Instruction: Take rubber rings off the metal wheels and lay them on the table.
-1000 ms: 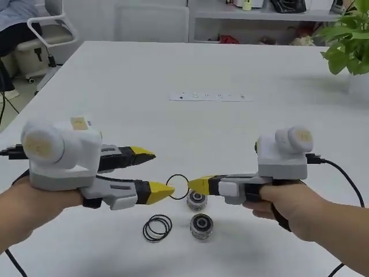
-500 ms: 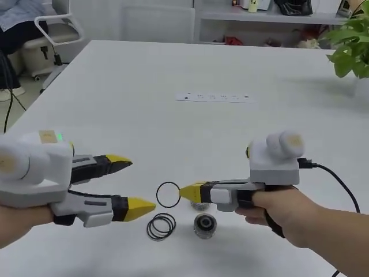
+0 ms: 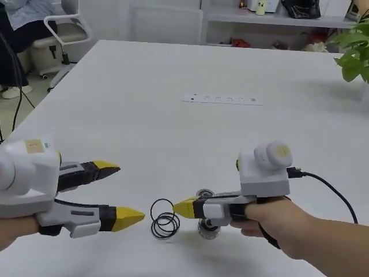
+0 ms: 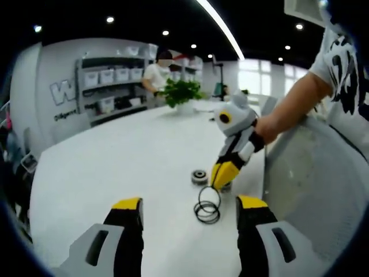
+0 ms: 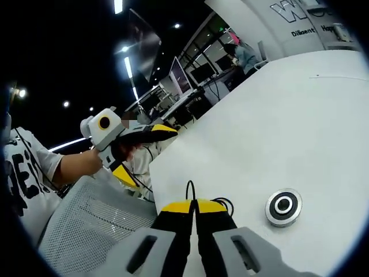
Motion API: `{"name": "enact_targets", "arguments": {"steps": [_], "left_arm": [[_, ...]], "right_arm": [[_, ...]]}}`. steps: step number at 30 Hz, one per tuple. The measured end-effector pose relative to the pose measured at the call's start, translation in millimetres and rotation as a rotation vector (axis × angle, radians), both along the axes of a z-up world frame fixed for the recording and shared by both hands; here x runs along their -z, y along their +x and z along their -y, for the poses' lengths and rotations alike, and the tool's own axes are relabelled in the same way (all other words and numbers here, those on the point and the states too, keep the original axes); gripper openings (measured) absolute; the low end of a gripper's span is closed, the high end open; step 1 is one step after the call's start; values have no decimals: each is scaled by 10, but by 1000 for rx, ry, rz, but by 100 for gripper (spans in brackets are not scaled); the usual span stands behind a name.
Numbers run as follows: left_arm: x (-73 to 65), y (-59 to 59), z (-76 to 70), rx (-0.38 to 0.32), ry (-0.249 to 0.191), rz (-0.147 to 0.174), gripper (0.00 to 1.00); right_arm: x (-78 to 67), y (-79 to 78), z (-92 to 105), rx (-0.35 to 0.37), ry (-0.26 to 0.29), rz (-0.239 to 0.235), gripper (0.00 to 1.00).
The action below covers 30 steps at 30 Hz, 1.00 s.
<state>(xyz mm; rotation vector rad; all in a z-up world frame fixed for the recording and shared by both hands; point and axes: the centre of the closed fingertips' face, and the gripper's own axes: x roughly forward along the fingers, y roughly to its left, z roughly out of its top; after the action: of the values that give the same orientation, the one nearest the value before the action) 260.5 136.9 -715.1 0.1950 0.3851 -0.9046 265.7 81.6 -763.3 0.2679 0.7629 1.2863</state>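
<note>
My right gripper (image 3: 180,208) is shut on a thin black rubber ring (image 3: 162,208), holding it low so it hangs against the pile of rings (image 3: 165,226) lying on the white table (image 3: 173,133). In the right gripper view the ring (image 5: 189,189) rises from the shut jaws (image 5: 195,206). One metal wheel (image 3: 205,194) sits just behind that gripper and another (image 3: 209,228) just in front of it. My left gripper (image 3: 123,191) stands open to the left of the rings with nothing in it. In its own view the jaws (image 4: 189,205) frame the rings (image 4: 207,211) and the right gripper (image 4: 219,179).
A white power strip (image 3: 222,99) lies at mid-table. A potted plant (image 3: 357,55) stands at the far right edge and an office chair (image 3: 62,33) beyond the far left corner. A cable (image 3: 328,187) trails from the right gripper. A person (image 4: 157,75) stands by the shelves.
The right gripper has lowered the held ring down onto the pile. The left gripper has drawn back to the left, away from the ring, still open.
</note>
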Motion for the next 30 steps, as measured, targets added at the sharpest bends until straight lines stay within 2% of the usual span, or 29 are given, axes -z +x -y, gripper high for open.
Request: {"name": "enact_targets", "arguments": {"steps": [10,16,24,30], "left_arm": [[24,-13,-11,-9,4,-7,66],[41,-11,2,-8,8,-10,66],[65,-3,-1,-13,8,-17,66],[73,2,-20,-18,10,-19,66]], "right_arm": [[198,-22,32,-8,-85,14,0],[221,12,55,3,-102,31,0],[288,-23,49,-19,-142,66,9],[253,-27,51,-26,-144,88,16]]}}
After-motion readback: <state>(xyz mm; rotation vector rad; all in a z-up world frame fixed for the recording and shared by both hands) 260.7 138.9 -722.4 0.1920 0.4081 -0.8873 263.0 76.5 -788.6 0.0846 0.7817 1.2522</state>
